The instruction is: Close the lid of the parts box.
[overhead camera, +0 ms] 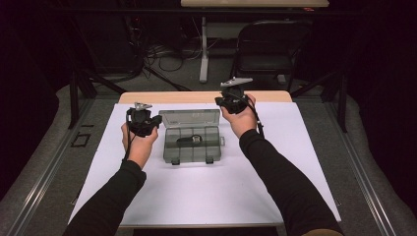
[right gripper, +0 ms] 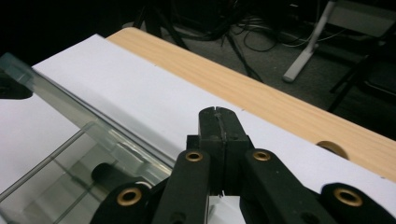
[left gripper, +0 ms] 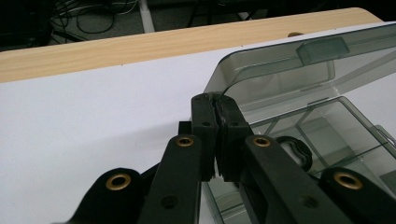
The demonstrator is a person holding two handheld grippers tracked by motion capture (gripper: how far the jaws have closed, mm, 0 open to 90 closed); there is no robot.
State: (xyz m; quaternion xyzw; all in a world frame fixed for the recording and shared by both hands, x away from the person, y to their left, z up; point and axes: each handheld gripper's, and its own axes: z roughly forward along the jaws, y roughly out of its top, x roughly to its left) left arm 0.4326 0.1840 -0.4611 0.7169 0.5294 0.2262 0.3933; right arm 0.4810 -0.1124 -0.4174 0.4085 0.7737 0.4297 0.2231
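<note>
Okay, clear compartment box (overhead camera: 191,140) sits mid-table on the white sheet (overhead camera: 206,196), lid up, black part (overhead camera: 189,141) inside. Left gripper (left gripper: 215,100) and right gripper (right gripper: 218,113) both pinched together, empty. Spread one before reaching in, approach from above, avoid knocking the lid.

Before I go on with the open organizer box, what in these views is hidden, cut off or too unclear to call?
- Black item in the organizer box: too small in high view; cut off by left gripper in its own view.
- Lid: right part runs past the edge of left gripper view.
- Right gripper: its view blocks the box's near compartments.
</note>
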